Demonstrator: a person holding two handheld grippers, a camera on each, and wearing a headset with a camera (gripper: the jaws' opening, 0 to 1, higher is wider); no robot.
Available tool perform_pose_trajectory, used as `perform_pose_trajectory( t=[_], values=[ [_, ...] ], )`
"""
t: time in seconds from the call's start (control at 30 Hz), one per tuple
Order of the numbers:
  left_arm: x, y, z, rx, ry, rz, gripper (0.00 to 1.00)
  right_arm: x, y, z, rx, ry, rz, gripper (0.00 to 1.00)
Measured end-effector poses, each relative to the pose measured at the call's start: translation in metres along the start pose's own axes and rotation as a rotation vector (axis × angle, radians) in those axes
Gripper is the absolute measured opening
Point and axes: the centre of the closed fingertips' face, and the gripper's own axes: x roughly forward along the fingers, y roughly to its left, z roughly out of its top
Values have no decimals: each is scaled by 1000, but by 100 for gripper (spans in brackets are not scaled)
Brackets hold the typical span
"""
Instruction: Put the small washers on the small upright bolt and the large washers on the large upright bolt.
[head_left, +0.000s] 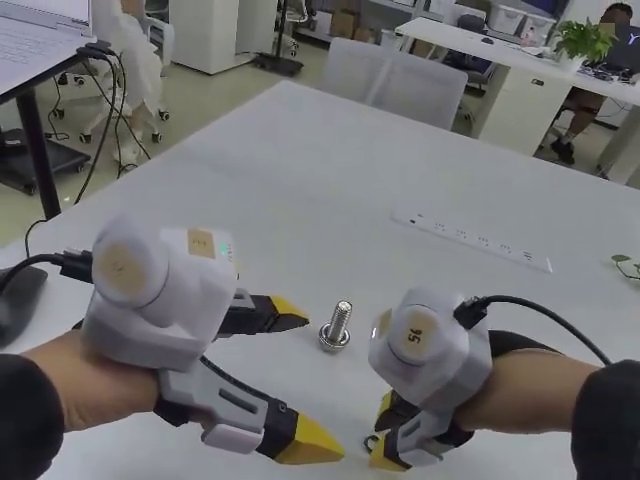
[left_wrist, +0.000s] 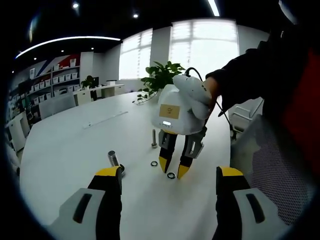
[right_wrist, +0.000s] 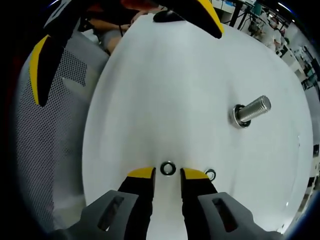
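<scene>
The large bolt (head_left: 337, 325) stands upright on the white table (head_left: 300, 170) between my two grippers. My left gripper (head_left: 300, 380) is wide open, with nothing between its fingers. My right gripper (head_left: 383, 430) points down at the table, its jaws a narrow gap apart. In the right gripper view a small washer (right_wrist: 168, 168) lies flat on the table just ahead of that gap, untouched, and a second washer (right_wrist: 210, 174) lies beside the right fingertip. The left gripper view shows the thin small bolt (left_wrist: 153, 137) upright behind the right gripper (left_wrist: 172, 169), the large bolt (left_wrist: 114, 160), and both washers (left_wrist: 153, 163) (left_wrist: 171, 175).
A white power strip (head_left: 470, 240) lies on the table at the right. A grey chair (head_left: 400, 80) stands behind the far edge. A potted plant (left_wrist: 160, 80) is at the table's far end. A mesh chair seat (right_wrist: 50, 150) sits just off the near edge.
</scene>
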Motion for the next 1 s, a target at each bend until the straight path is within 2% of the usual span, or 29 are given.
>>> perform_pose_trajectory(
  t=[0.2,0.37,0.6,1.0],
  values=[
    [-1,-2,1,1,-1,2,77,0,4,1,-33,18,-7,20],
    [-2,-4,2,1,-2,4,77,0,4,0,-21,14,-3,19],
    [-4,-6,2,0,-6,9,77,0,4,1,-43,20,-12,15],
    [-6,-4,2,-1,-9,13,76,1,4,2,-35,18,-1,14]
  ],
)
